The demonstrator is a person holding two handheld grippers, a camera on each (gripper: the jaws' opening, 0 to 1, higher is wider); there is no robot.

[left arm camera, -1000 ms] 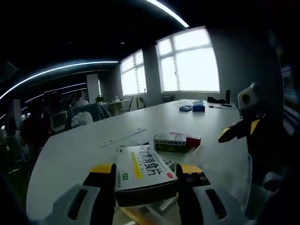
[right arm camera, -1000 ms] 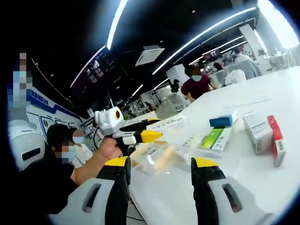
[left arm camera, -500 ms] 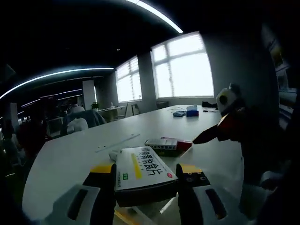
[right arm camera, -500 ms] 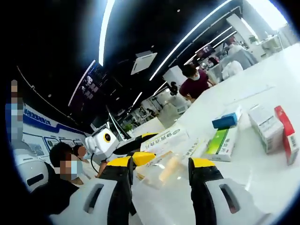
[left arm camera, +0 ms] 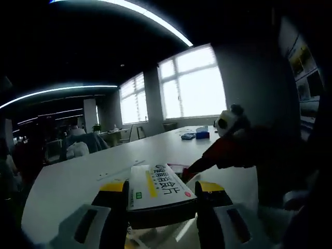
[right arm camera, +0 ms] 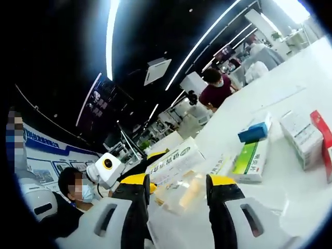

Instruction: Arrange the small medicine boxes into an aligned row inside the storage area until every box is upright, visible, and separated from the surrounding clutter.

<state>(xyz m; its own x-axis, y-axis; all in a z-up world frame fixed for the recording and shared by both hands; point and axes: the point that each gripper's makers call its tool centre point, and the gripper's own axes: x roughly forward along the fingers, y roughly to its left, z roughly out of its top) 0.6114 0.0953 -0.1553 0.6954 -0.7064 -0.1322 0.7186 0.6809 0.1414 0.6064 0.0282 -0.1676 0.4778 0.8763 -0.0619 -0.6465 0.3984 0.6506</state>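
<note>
Left gripper [left arm camera: 161, 193] still clamps the white box [left arm camera: 158, 188], raised higher.

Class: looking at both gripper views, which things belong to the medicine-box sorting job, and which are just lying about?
Job:
white and yellow box held by the left gripper
green box
blue box
white box
red box

Lying about:
long strip on the table

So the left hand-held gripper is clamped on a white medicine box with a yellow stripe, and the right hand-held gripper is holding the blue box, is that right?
Not quite. The right hand-held gripper holds nothing: in the right gripper view its jaws stand open, and the blue box lies apart on the white table. The rest holds: the left gripper view shows the left hand-held gripper clamped on the white medicine box with a yellow stripe.
</note>
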